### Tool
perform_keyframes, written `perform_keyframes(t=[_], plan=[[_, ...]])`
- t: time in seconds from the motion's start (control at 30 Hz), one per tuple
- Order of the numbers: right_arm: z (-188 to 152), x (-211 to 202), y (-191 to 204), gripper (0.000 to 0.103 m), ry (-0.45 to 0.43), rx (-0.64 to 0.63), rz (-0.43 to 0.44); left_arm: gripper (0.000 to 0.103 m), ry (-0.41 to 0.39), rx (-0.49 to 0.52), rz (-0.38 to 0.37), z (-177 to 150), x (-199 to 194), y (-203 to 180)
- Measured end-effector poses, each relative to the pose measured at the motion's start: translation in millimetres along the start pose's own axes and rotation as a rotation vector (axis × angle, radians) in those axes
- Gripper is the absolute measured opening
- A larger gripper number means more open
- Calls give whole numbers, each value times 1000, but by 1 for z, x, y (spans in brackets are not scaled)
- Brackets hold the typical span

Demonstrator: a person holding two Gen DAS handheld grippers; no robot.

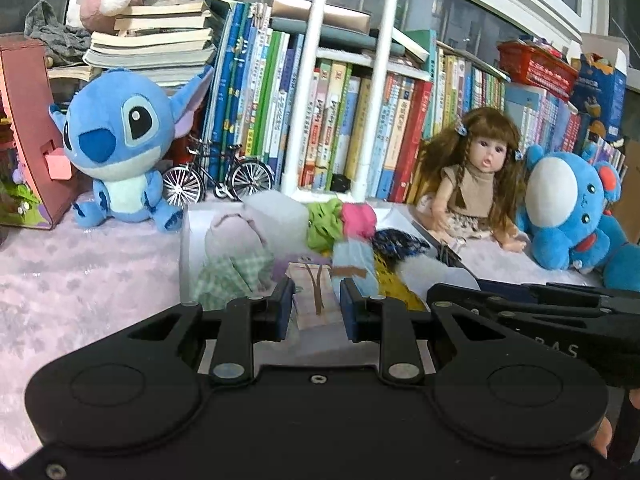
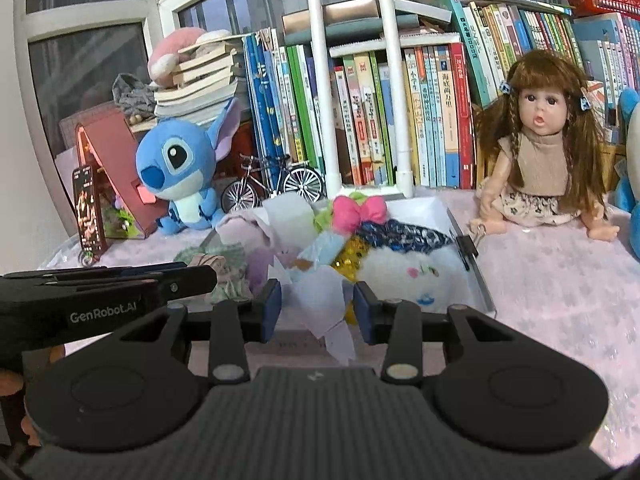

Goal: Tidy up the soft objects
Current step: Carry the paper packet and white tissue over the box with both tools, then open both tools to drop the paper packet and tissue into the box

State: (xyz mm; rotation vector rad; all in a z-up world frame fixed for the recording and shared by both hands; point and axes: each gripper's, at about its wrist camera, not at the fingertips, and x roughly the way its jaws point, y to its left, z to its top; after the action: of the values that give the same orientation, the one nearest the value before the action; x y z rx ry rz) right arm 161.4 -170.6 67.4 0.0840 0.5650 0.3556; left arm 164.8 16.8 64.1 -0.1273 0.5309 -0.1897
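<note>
You work over a pale pink fluffy cloth [image 1: 80, 272] under a window, with a long row of upright books [image 1: 352, 120] at the far side. Your left gripper [image 1: 316, 308] pinches a pale paper card with a brown tree drawing [image 1: 314, 296]. Your right gripper [image 2: 316, 306] pinches a crumpled pale lilac cloth [image 2: 320, 292]. Both items are at the near edge of the shallow white box [image 2: 424, 204], whose heaped soft toys blur together and hide its floor.

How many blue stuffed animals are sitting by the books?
2. A big-eared blue plush sits left, beside the toy bicycle. A white-bellied blue plush sits right, next to the doll. More may be hidden.
</note>
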Motion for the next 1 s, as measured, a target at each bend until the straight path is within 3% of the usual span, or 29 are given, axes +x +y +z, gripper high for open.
perform_keyframes(t=[0.27, 0.5, 1.0], plan=[[19, 16, 2, 45, -21, 17, 8, 24, -16, -21, 1, 22, 20, 12], [38, 40, -6, 44, -13, 80, 20, 24, -7, -98, 20, 35, 46, 31], [41, 87, -15, 45, 32, 175, 19, 25, 37, -96, 81, 27, 79, 40]])
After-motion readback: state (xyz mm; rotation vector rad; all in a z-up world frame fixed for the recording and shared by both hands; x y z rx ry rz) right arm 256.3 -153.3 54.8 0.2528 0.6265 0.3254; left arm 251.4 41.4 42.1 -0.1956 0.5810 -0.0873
